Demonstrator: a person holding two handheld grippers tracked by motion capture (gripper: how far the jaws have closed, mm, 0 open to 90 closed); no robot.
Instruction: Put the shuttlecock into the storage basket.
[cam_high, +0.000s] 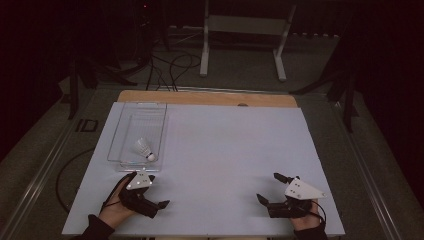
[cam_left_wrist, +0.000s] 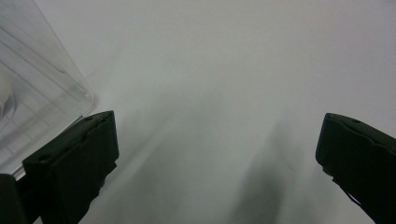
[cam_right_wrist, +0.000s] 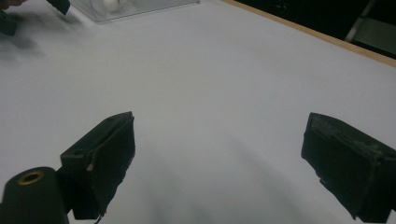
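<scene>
left gripper (cam_high: 159, 191), right gripper (cam_high: 269, 187): black bodies, 2 black jaws each, grey 3-cornered top plates with small dark dots; dark sleeves.

The right gripper (cam_right_wrist: 219, 154) holds its two black jaws wide apart over bare white table (cam_right_wrist: 224, 84), with a clear tray (cam_right_wrist: 140, 9) holding a white ball-like object (cam_right_wrist: 111, 3) far ahead to its left.

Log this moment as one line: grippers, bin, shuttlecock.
left gripper: open, near edge beside bin | right gripper: open, near right | clear bin: far left | shuttlecock: lying inside bin | nothing held
</scene>
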